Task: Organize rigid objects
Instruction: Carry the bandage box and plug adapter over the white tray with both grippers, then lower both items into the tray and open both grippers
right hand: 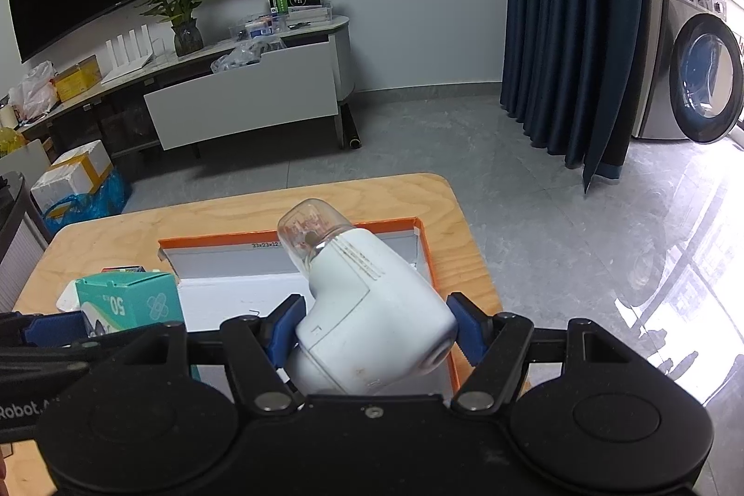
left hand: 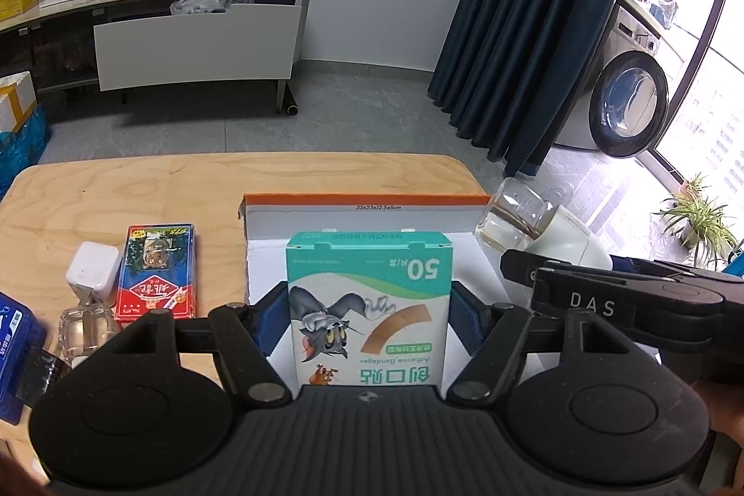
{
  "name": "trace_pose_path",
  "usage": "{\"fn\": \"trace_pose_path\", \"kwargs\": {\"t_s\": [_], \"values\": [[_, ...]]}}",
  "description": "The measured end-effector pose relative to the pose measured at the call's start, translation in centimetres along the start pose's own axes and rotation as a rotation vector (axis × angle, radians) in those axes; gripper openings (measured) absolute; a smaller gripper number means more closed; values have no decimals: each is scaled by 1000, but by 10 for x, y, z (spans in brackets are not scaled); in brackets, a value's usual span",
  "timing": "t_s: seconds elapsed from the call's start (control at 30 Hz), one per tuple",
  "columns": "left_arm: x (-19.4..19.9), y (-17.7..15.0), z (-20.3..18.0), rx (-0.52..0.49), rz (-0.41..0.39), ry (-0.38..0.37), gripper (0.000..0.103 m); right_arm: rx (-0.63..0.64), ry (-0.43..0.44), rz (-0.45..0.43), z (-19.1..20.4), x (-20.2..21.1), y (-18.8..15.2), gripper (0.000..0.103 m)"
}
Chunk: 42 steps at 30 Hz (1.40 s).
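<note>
My left gripper (left hand: 369,321) is shut on a teal and white adhesive bandage box (left hand: 369,310) with a cartoon cat on it, held over the orange-rimmed white cardboard box (left hand: 367,199). My right gripper (right hand: 374,331) is shut on a white handheld device with a clear dome cap (right hand: 372,300), held over the same box (right hand: 421,259). The device (left hand: 553,231) and the right gripper show at the right of the left wrist view. The bandage box (right hand: 128,300) shows at the left of the right wrist view.
On the wooden table (left hand: 139,189) to the left of the box lie a red playing card pack (left hand: 158,270), a white charger (left hand: 93,270), a clear glass item (left hand: 86,331) and a blue pack (left hand: 16,352). A TV cabinet (left hand: 195,40) and washing machine (left hand: 627,101) stand beyond.
</note>
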<state>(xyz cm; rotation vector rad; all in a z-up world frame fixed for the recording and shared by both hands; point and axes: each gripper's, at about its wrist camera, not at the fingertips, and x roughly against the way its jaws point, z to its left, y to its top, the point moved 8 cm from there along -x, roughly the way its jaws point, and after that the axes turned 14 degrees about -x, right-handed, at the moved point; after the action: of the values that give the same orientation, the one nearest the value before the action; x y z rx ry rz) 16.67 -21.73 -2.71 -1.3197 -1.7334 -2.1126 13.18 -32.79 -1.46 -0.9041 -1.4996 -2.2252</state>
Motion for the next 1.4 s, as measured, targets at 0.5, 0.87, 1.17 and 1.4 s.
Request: {"fn": "trace_pose_path", "kwargs": {"t_s": [0.5,0.87,1.17,1.4], "values": [[-6,8,-3,-17,0,2,71,-11,-1,12,-5,-6,1,80],[-11,9,-2,-16,4,4,71,-14,-7,22,-6,-12,-1,80],[-21,8,0,-15,22,1,71,-26,-9,40,-8,-20,-1,80],[-31,10,3,-3,39,4,71,-34,-7,55,-7,-32,2,81]]}}
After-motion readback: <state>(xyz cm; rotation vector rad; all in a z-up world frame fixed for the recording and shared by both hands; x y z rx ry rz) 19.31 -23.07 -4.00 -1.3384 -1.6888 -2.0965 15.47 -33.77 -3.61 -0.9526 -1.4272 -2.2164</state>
